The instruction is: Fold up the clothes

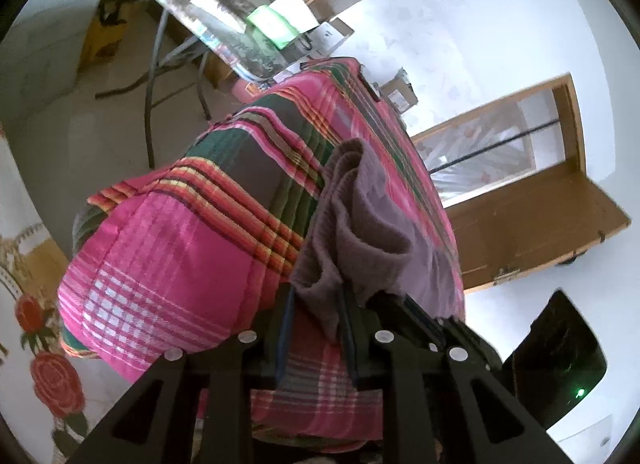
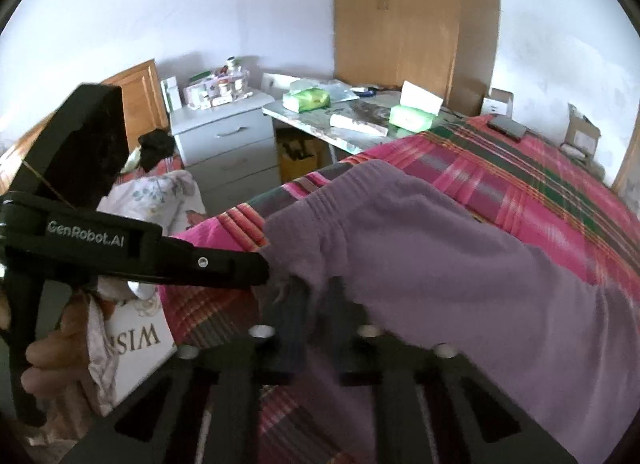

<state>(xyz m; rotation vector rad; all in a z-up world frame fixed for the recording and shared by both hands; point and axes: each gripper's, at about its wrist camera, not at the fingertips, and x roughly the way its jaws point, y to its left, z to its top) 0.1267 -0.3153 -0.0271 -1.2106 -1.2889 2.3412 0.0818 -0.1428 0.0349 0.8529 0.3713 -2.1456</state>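
Note:
A purple fleece garment (image 1: 372,224) (image 2: 440,256) lies bunched on a bed under a pink, green and orange plaid cover (image 1: 180,244) (image 2: 540,184). Its ribbed end is raised towards both grippers. In the left wrist view my left gripper (image 1: 317,324) has a fold of the purple cloth filling the gap between its fingers, touching both sides. The right wrist view shows that left gripper (image 2: 260,268) side on, its tip at the garment's near edge. My right gripper (image 2: 318,300) is shut on the same purple cloth, which drapes over its fingers and hides their tips.
A hand (image 2: 52,348) holds the left gripper's handle. Beyond the bed stand a cluttered table (image 2: 360,120) with green packs (image 2: 308,100), a white drawer unit (image 2: 228,132) and a wooden wardrobe (image 2: 396,16). A dark flat object (image 2: 506,126) lies on the bed's far end.

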